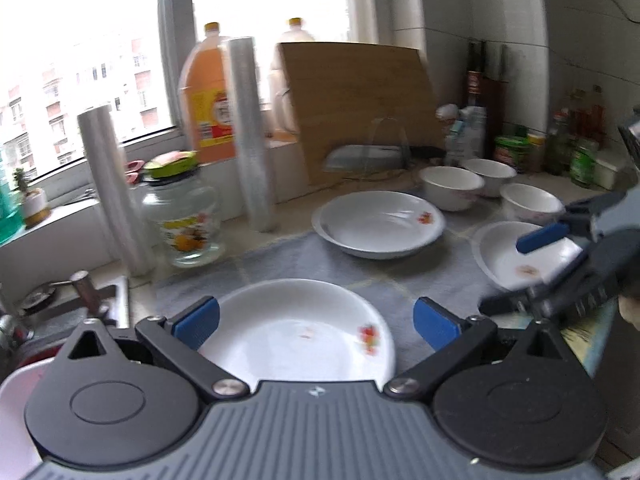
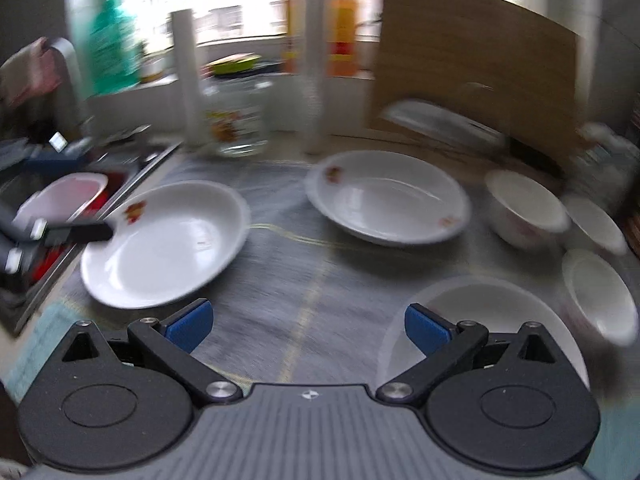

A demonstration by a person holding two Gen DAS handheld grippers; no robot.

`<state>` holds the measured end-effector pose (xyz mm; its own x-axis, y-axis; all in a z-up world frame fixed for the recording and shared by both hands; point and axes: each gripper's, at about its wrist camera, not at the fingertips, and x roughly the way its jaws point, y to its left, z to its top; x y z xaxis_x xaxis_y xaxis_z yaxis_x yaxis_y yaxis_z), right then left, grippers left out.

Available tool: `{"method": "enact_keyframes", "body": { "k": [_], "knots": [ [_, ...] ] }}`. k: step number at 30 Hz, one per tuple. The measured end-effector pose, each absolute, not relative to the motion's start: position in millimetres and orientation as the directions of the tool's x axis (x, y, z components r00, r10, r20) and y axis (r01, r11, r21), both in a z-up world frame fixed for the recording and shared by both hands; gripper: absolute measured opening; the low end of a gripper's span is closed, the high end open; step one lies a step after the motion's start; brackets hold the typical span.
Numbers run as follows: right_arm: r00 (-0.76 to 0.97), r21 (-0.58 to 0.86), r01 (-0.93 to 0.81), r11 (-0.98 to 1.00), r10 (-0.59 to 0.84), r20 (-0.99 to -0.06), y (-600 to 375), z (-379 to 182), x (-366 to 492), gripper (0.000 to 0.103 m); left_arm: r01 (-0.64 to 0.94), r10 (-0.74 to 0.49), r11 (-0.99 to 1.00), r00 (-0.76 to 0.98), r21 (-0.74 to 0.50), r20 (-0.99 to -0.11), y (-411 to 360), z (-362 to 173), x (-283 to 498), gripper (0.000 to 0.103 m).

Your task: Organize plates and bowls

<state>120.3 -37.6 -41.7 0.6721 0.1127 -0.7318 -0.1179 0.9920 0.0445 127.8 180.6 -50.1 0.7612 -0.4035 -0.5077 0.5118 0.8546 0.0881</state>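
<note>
My left gripper (image 1: 316, 320) is open over a white plate (image 1: 296, 332) with a small red flower print, which lies on the grey mat near the sink and touches neither pad. That same plate (image 2: 164, 244) shows in the right wrist view, with a left-gripper finger (image 2: 80, 234) at its rim. My right gripper (image 2: 308, 326) is open and empty above the mat, its right finger over another white plate (image 2: 480, 312). In the left wrist view the right gripper (image 1: 502, 276) hangs over this plate (image 1: 516, 260). Stacked plates (image 1: 380, 224) sit mid-mat. Three white bowls (image 1: 452, 186) stand at the back right.
A wooden cutting board (image 1: 356, 108) leans against the wall behind a glass lid. Two film rolls (image 1: 250, 136), a glass jar (image 1: 184, 216) and an orange bottle (image 1: 208, 100) stand along the sill. The sink (image 2: 60, 200) is at the left, condiment bottles (image 1: 576, 148) at the far right.
</note>
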Motion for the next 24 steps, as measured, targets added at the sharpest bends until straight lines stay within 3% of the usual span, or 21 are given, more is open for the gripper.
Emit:
{"method": "enact_keyframes", "body": {
  "k": [13, 24],
  "knots": [
    [0.657, 0.040, 0.177, 0.983, -0.088, -0.749, -119, -42, 62, 0.103, 0.673, -0.555, 0.740, 0.607, -0.003, -0.569, 111, -79, 93, 0.102],
    [0.622, 0.109, 0.170, 0.979, -0.021, -0.783, -189, -63, 62, 0.103, 0.687, -0.510, 0.727, 0.536, -0.004, -0.673, 45, -100, 88, 0.102]
  ]
}}
